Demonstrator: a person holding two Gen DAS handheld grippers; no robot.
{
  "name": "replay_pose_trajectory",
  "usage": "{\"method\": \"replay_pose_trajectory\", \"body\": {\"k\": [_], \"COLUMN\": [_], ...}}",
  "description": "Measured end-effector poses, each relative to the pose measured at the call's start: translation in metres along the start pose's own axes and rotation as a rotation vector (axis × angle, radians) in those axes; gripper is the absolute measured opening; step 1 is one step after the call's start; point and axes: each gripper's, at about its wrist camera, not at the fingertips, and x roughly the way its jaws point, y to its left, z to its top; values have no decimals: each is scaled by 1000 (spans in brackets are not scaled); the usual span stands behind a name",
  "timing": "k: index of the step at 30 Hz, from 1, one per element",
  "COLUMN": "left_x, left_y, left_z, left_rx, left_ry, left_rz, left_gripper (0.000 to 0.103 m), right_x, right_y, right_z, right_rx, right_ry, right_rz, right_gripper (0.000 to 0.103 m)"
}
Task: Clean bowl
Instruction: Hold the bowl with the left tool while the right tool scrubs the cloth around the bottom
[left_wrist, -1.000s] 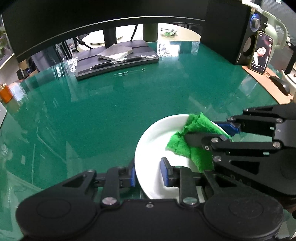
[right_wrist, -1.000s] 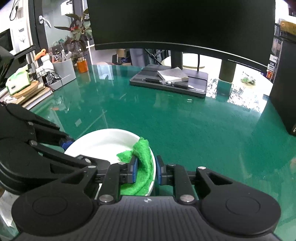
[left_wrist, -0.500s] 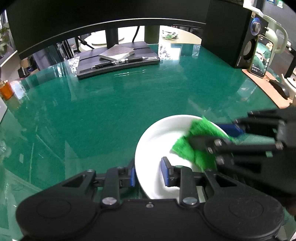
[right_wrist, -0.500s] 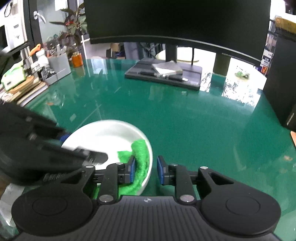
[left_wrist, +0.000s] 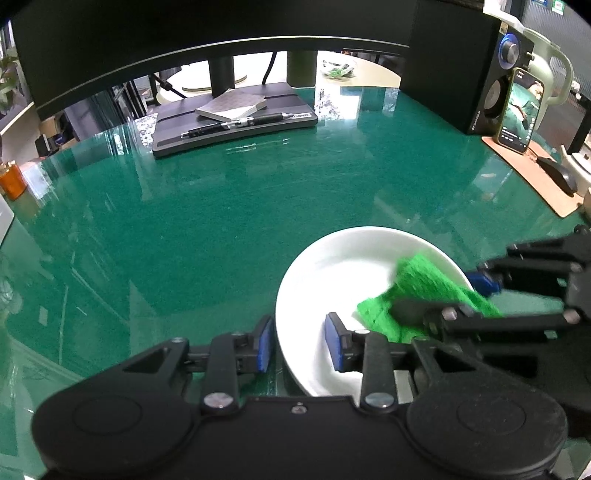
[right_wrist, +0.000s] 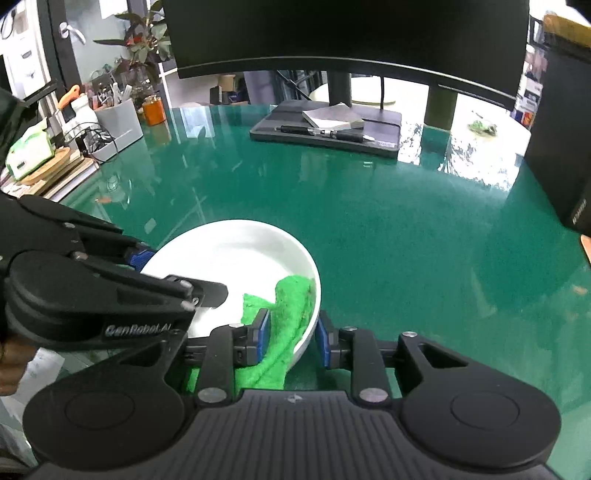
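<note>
A white bowl (left_wrist: 347, 266) (right_wrist: 236, 251) sits on the green glass table. My left gripper (left_wrist: 298, 343) straddles the bowl's near rim, one finger inside and one outside, pinching it. My right gripper (right_wrist: 291, 334) holds a green cloth (right_wrist: 291, 306) against the bowl's right rim, one finger inside and one outside. In the left wrist view the cloth (left_wrist: 424, 288) lies on the bowl's right inner wall, with the right gripper's fingers (left_wrist: 484, 282) over it.
A dark tray (left_wrist: 236, 122) with a pen and a notepad lies under the monitor at the back. A speaker (left_wrist: 491, 74), a phone (left_wrist: 519, 110) and a mouse (left_wrist: 561, 177) stand at the right. An orange jar (right_wrist: 153, 110) and desk clutter are at the left.
The right gripper has dragged the green cloth from the bowl's far right rim toward the near right side. The left gripper still holds the rim.
</note>
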Motion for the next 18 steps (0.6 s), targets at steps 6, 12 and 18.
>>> {"method": "replay_pose_trajectory", "body": {"k": [6, 12, 18], "left_x": [-4, -3, -3], "left_y": [-3, -3, -4], "left_z": [-4, -4, -3], "left_rx": [4, 2, 8], "left_ry": [0, 0, 0], "left_rz": [4, -1, -2], "left_gripper": [31, 32, 33], "right_x": [12, 4, -10], "right_y": [-3, -5, -5], "right_z": [14, 1, -8], "right_rx": [-10, 23, 67], "right_ry": [-35, 4, 21], "right_rz": [-3, -11, 9], "right_gripper": [25, 25, 28]}}
